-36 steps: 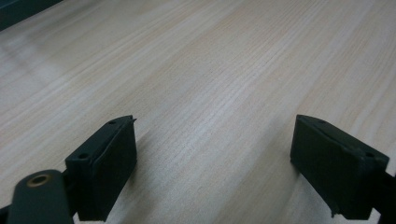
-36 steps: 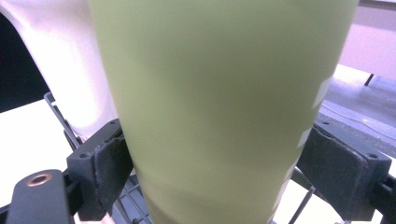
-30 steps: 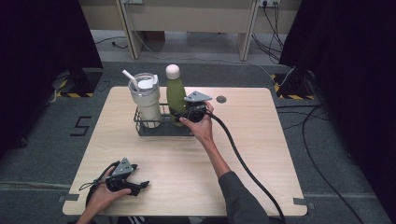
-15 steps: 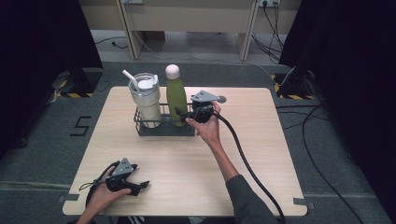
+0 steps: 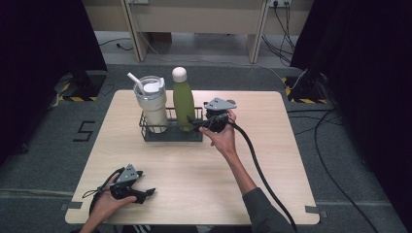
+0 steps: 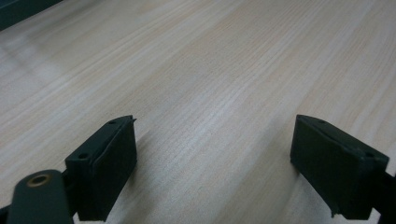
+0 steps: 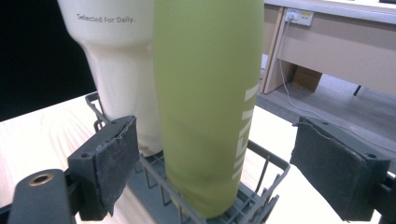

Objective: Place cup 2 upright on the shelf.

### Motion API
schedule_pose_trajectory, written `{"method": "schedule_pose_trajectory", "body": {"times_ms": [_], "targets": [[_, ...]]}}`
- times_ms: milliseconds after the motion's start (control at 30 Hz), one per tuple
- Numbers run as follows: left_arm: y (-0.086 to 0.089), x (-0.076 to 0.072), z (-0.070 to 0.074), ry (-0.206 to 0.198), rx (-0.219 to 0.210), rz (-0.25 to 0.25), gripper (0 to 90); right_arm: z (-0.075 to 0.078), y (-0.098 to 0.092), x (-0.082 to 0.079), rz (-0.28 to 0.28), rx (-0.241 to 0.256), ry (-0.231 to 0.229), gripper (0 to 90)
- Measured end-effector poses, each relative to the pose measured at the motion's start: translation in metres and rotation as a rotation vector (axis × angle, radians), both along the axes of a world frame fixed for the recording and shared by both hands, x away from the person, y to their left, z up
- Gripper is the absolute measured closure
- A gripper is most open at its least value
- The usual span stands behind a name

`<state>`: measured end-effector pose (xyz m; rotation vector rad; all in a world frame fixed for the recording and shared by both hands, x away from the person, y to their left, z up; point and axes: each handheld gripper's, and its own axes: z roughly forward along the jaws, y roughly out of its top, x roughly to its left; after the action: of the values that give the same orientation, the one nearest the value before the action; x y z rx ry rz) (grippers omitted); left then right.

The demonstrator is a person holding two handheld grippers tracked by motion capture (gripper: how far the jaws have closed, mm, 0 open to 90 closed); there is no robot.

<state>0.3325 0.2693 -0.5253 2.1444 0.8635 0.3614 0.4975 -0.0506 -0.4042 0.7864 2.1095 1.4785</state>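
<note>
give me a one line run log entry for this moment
right gripper: open, jaws either side of green bottle | bottle: upright in wire rack beside tumbler | left gripper: open, low over table

- right gripper (image 5: 197, 123) at the wire rack's (image 5: 171, 134) right end, just beside the green bottle (image 5: 183, 99)
- white tumbler (image 5: 151, 103) stands in the rack left of the bottle
- left gripper (image 5: 145, 193) rests on the table (image 5: 194, 170) near its front-left corner, well apart from the rack
</note>
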Motion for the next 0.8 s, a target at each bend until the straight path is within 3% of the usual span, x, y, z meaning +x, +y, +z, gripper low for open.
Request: {"method": "schedule_pose_trajectory", "body": {"times_ms": [800], "targets": [[0.0, 0.0, 0.0, -0.001, 0.007, -0.001, 14.0, -0.007, -0.046, -0.039, -0.015, -0.001, 0.007, 15.0]]}}
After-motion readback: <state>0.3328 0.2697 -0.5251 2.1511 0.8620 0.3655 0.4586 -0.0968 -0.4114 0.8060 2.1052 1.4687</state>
